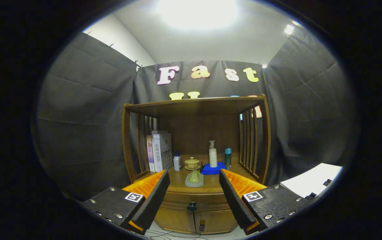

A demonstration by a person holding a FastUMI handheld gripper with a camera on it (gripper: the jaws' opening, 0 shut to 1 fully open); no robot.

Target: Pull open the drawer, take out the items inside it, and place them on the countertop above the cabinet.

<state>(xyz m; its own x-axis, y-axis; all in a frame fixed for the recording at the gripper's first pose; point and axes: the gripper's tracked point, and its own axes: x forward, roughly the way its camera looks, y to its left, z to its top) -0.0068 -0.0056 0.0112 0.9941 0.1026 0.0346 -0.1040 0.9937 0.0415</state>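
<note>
— Tongs (194, 196) first: we see them spread wide, gripping nothing, with both fingers (151, 200) well apart and air between them.

— Agreed. And between those fingers, beyond them, we look straight at the brown wooden cabinet (196, 206). Where do we put the drawer?

— We find the curved wooden drawer (177, 204) just under the counter (211, 185), closed flush with the cabinet front. Its small dark knob (192, 206) sits at the middle of the front, between the two fingers and ahead of them. The tongs hang apart from it, touching nothing.

— Below the drawer we see two wooden cabinet doors (196, 221), shut as well. What stands on the counter?

— Nearest the front edge we have a pale green object on a light tray (194, 179). Behind it sits a yellow lidded teacup on its saucer (192, 163), with a small white bottle with a blue cap (177, 161) just beside it. To the other side we see a white pump bottle (213, 154) standing on a folded blue cloth (213, 169), and a slim blue bottle (228, 157) next to that.

— And we see upright books (160, 151) leaning against the slatted wooden side of the shelf frame (194, 106) that roofs the counter. We cannot tell what lies inside the drawer.
</note>
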